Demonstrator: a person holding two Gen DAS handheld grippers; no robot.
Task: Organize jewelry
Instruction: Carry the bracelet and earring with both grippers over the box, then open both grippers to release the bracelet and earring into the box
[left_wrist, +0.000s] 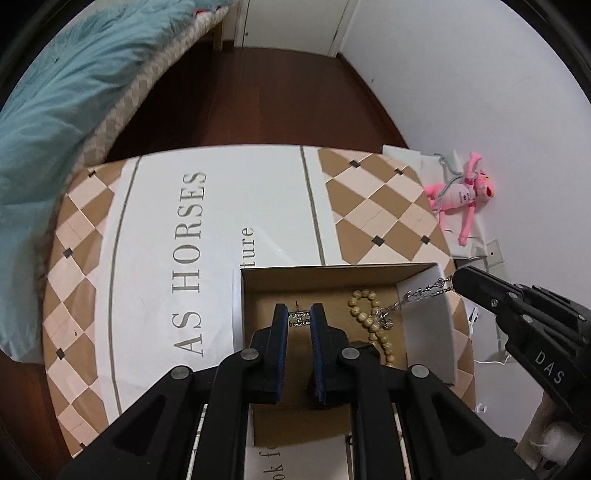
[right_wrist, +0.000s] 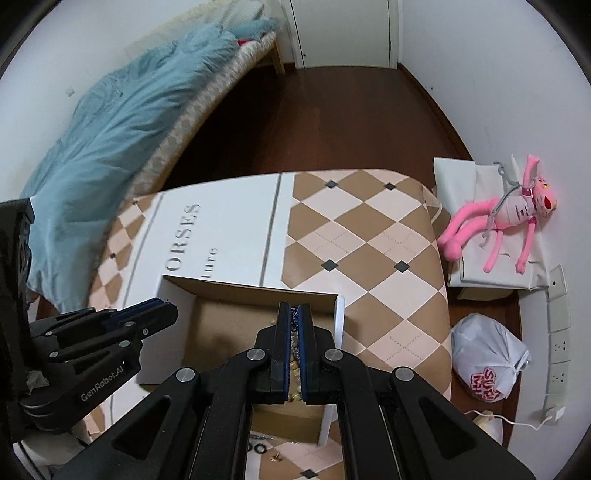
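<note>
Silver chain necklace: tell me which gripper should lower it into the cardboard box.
Right. The right gripper already pinches the silver chain necklace, which drapes over the open cardboard box's wall, pendant beside the wooden bead bracelet. The left gripper is busy, jaws around a small sparkly rectangular piece.

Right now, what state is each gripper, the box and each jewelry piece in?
Left gripper: fingers shut on small gold piece.
Right gripper: fingers shut on silver chain, which hangs into the box.
Cardboard box: open.
Bead bracelet: lying inside box.
</note>
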